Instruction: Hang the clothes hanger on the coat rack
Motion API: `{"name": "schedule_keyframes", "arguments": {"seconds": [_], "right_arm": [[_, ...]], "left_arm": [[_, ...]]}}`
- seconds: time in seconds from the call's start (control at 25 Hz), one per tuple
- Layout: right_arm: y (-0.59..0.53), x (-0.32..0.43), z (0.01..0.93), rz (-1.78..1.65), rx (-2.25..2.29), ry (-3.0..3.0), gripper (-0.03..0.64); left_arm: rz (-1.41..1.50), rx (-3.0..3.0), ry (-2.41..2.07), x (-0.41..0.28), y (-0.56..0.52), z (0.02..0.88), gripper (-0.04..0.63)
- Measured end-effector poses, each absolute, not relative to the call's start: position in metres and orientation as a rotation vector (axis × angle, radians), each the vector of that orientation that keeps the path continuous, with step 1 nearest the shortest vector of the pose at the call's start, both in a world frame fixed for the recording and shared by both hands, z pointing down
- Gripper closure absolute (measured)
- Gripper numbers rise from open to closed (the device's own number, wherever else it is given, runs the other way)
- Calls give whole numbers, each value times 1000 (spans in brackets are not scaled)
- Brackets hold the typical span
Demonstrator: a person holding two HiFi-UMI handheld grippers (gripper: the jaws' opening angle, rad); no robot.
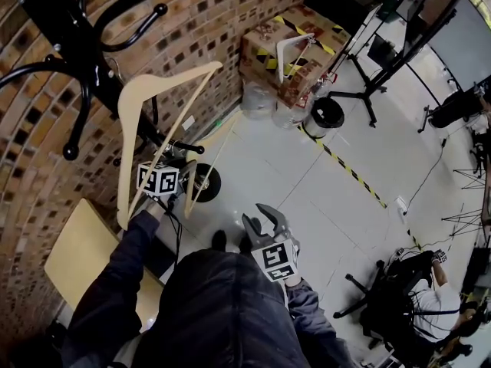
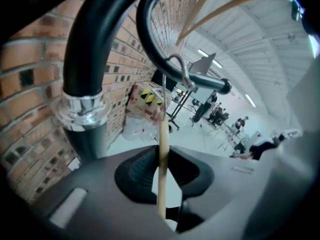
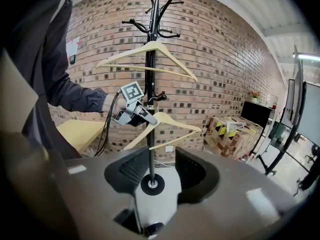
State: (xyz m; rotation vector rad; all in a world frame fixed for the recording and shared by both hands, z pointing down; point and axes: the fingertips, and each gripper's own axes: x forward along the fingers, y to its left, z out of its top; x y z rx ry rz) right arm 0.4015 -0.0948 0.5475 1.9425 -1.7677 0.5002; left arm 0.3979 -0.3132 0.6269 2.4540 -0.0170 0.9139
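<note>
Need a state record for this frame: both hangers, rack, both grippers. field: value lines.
held hanger: wooden, its thin bar clamped in the left gripper
hanger hook: metal, at a ball-tipped rack arm; cannot tell if seated
other hanger: wooden, hanging high on the coat rack
left gripper: shut on held hanger
right gripper: jaws apart, nothing in them, low and away from the rack
task: hanging not confirmed

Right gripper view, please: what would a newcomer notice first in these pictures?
A black coat rack stands against the brick wall, with one wooden hanger already hanging high on it. Lower down, the left gripper holds a second hanger by its thin bar, close to the rack's pole.
</note>
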Motion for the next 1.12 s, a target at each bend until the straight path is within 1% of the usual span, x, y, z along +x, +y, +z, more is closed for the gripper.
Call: {"name": "schedule_keyframes", "arguments": {"seconds": [0.36, 0.52, 0.64, 0.72, 1.12], "right_arm": [[-94, 396, 553, 524, 1941, -1745, 449], [-89, 396, 550, 519, 1962, -1714, 449], [-84, 396, 546, 512, 1990, -1691, 449], [-80, 395, 545, 510, 2021, -1687, 449], [-67, 392, 536, 480, 2118, -1610, 456]], "left_arm": [[987, 2665, -125, 401, -335, 641, 535], [963, 2670, -158, 401, -339, 641, 529], [978, 2709, -207, 394, -340, 642, 528], [993, 2745, -217, 389, -339, 649, 498], [912, 2799, -290, 354, -330, 621, 497]]}}
